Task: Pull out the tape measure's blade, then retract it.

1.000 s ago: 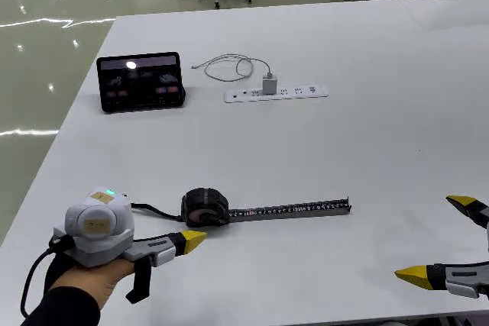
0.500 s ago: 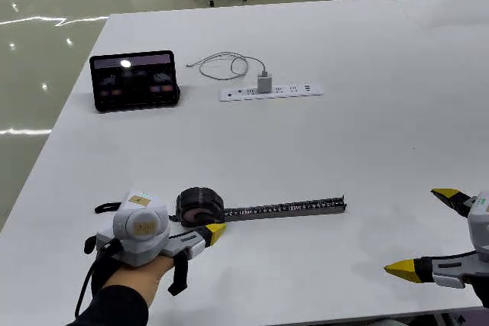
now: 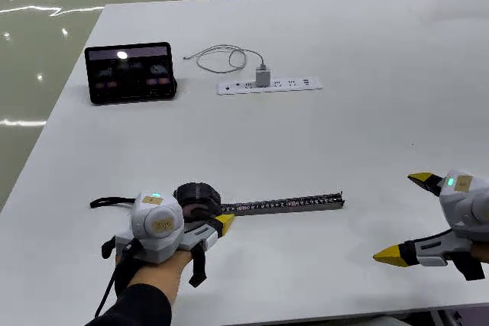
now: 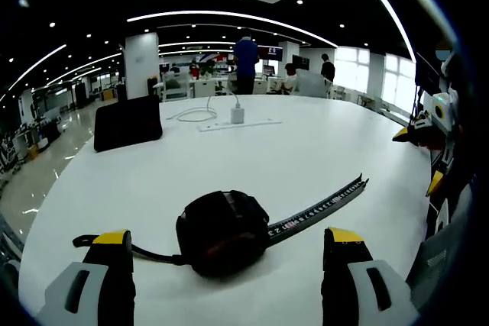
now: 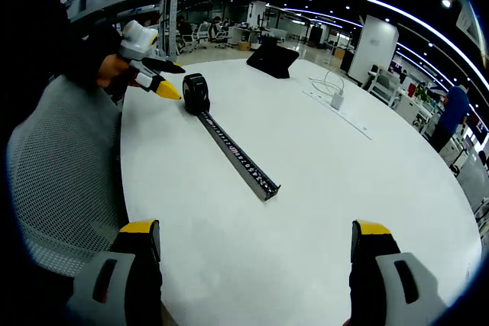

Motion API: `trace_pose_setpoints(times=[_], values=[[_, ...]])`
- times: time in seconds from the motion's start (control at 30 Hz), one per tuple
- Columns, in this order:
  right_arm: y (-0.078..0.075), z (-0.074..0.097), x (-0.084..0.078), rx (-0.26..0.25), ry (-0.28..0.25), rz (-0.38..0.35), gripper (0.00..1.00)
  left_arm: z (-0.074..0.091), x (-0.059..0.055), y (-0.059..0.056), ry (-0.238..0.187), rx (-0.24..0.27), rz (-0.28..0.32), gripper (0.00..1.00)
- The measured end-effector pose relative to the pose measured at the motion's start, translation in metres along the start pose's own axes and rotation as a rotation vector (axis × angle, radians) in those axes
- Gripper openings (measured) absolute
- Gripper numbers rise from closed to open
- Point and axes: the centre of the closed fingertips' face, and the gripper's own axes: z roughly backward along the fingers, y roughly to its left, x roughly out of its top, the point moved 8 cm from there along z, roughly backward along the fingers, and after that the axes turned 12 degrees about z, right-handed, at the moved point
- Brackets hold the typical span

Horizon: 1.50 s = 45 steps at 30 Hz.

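The black tape measure case (image 3: 197,199) lies on the white table (image 3: 306,135), with its blade (image 3: 286,204) drawn out to the right and lying flat. In the left gripper view the case (image 4: 225,230) sits between the jaws of my left gripper (image 4: 229,238), which is open and clear of it on both sides. That gripper (image 3: 214,215) is held low at the case's near side. My right gripper (image 3: 406,217) hovers open to the right of the blade's hooked end (image 5: 267,188), with nothing between its jaws (image 5: 256,228).
A dark tablet (image 3: 128,72) stands at the back left. A white power strip (image 3: 267,85) with a charger and coiled cable lies behind the tape. The case's black wrist strap (image 3: 111,202) trails left. The table's near edge is close.
My left gripper has moved right and forward, so its jaws now flank the tape case. My right gripper has risen slightly. The tape and blade have not moved.
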Motion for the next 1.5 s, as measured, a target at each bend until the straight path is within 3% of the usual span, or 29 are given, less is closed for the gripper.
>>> trace_pose_setpoints(times=[0.07,0.23,0.3,0.4,0.53,0.6,0.83,1.0,1.27,1.37,1.5], values=[[-0.008,-0.006,0.004,0.026,0.02,0.046,1.0,-0.001,0.0,0.001,-0.001,0.011,-0.026,1.0],[-0.024,-0.021,0.018,0.101,0.04,0.106,1.0,-0.001,0.001,0.004,-0.015,0.007,-0.006,1.0],[-0.029,-0.028,0.024,0.138,0.049,0.133,1.0,-0.001,0.002,0.008,-0.023,0.028,-0.036,1.0],[-0.032,-0.037,0.029,0.19,0.063,0.172,1.0,-0.001,0.003,0.008,-0.031,0.015,-0.011,1.0],[-0.034,-0.052,0.029,0.274,0.1,0.242,0.95,-0.002,0.003,0.002,-0.026,-0.003,-0.056,1.0],[-0.034,-0.059,0.029,0.309,0.123,0.279,0.93,-0.003,0.002,-0.001,-0.028,-0.025,-0.045,1.0],[-0.041,-0.079,0.028,0.365,0.18,0.33,0.84,-0.004,-0.001,-0.004,-0.018,-0.04,-0.05,1.0],[-0.042,-0.091,0.023,0.409,0.193,0.375,0.75,-0.004,-0.004,-0.005,-0.005,-0.037,-0.057,1.0],[-0.042,-0.103,0.02,0.444,0.197,0.379,0.62,-0.004,-0.008,-0.005,0.009,-0.038,-0.064,1.0],[-0.041,-0.107,0.016,0.467,0.224,0.418,0.56,-0.003,-0.007,-0.004,0.01,-0.032,-0.054,1.0],[-0.041,-0.108,0.012,0.484,0.244,0.4,0.47,-0.003,-0.01,-0.002,0.029,-0.02,-0.07,1.0]])
